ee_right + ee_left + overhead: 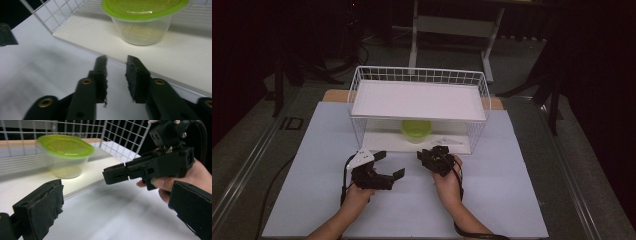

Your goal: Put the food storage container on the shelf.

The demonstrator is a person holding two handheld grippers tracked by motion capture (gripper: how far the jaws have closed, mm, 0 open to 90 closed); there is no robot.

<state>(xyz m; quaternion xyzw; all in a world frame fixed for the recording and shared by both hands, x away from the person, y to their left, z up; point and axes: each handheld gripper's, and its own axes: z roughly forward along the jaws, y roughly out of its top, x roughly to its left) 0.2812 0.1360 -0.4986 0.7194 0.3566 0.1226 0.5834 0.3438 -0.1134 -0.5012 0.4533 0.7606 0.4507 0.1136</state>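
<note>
Both claws hover empty before the wire rack [419, 75]: left claw [392, 165] spread wide, right claw [116, 65] narrowly parted, facing the green-lidded tub [416, 130].

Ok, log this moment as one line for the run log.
left gripper: open, empty | right gripper: slightly open, empty, facing container | green-lidded container: lower shelf of wire rack, untouched

Looks like a lab or recording studio rather than a home. Dark all round, with black drapes behind and only the white-covered table [512, 200] lit. Bare grey floor [242, 150], cables [357, 50] trailing across it, and the metal legs of a white stand [452, 30] at the back. On the table, a white wire rack [419, 107] set squarely, like a staged test fixture.
</note>
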